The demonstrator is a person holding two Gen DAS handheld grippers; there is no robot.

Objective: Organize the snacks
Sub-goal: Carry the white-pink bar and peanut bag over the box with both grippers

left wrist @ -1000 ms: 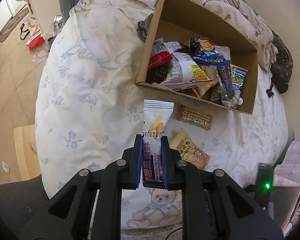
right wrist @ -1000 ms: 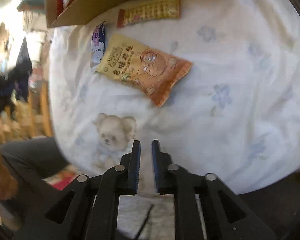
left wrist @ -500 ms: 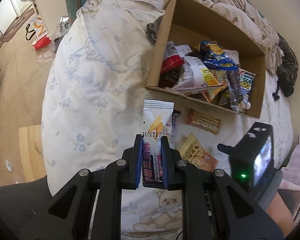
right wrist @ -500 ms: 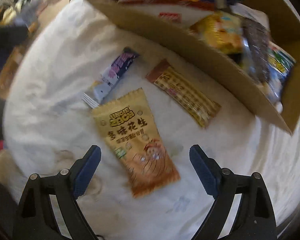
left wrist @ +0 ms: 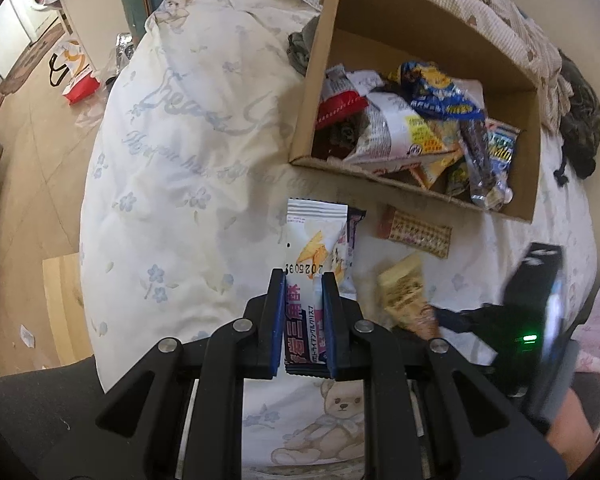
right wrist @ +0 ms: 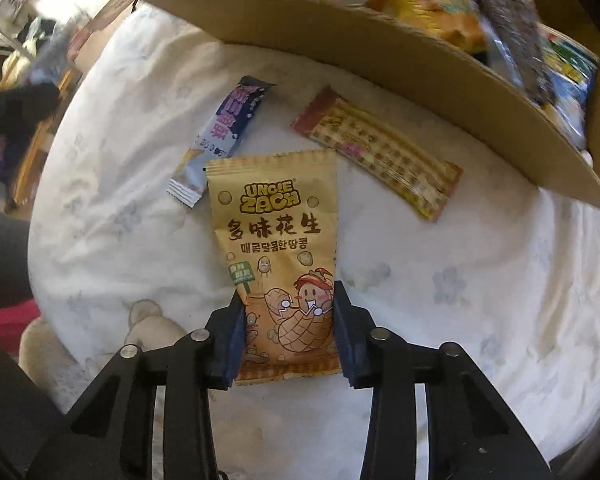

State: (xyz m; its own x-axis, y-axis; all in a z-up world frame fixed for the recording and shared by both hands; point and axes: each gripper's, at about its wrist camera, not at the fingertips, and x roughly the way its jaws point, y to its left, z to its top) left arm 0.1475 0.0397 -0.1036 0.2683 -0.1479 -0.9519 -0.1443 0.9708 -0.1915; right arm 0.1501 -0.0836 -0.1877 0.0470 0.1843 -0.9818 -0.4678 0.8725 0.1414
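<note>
My left gripper (left wrist: 302,280) is shut on a white and pink snack bar (left wrist: 314,240) and holds it above the bed, in front of the cardboard box (left wrist: 380,8) full of snacks. My right gripper (right wrist: 289,296) has its jaws around the lower end of an orange peanut packet (right wrist: 278,232) that lies on the white quilt; the pads touch its edges. The same packet (left wrist: 404,292) shows in the left wrist view, with the right gripper (left wrist: 540,320) blurred beside it. A purple bar (right wrist: 228,128) and a checked yellow-red bar (right wrist: 376,152) lie near the box wall (right wrist: 340,60).
The quilt (left wrist: 188,160) with blue flowers covers the bed. The bed edge drops to a wooden floor at the left, with a red and white bag (left wrist: 74,76) on it. A dark cloth (left wrist: 580,120) lies at the right of the box.
My right gripper has moved forward over the peanut packet and closed from wide open onto it. My left gripper still holds the snack bar, and has shifted slightly.
</note>
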